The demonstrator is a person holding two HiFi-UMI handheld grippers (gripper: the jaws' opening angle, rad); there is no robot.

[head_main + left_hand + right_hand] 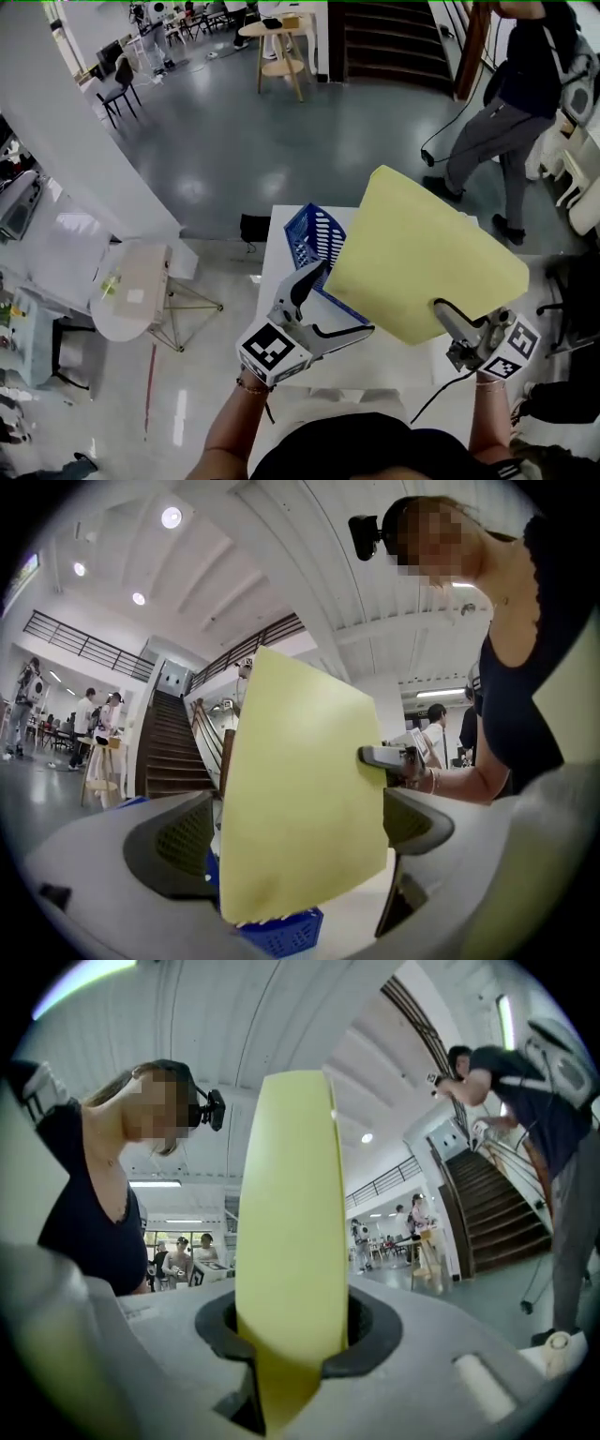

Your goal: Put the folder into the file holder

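At the near right of the file holder point(314, 239), the right gripper point(441, 309) had its two dark, padded jaws pinched tight on the lower corner of the folder point(422, 253). The right gripper view showed the pale yellow sheet edge-on, bowed between the pads. That gripper pointed level, with its marker cube toward the person and a bare forearm behind it.

The left gripper point(339, 302) lay just in front of the file holder, also level and slightly rolled. Its jaws stood wide apart, with the folder's lower left edge between them and neither pad pressing on it. The left gripper view showed the broad, smooth, matte face of the folder point(300, 799), roughly rectangular with one rounded corner, filling the gap.

The single folder was held in the air, tilted, above and to the right of the file holder and not inside it. The one file holder was blue plastic with slotted mesh walls. It stood on one white, glossy table point(394, 366). Well beyond the file holder, a person point(506, 112) in dark clothes stood on the grey polished floor.
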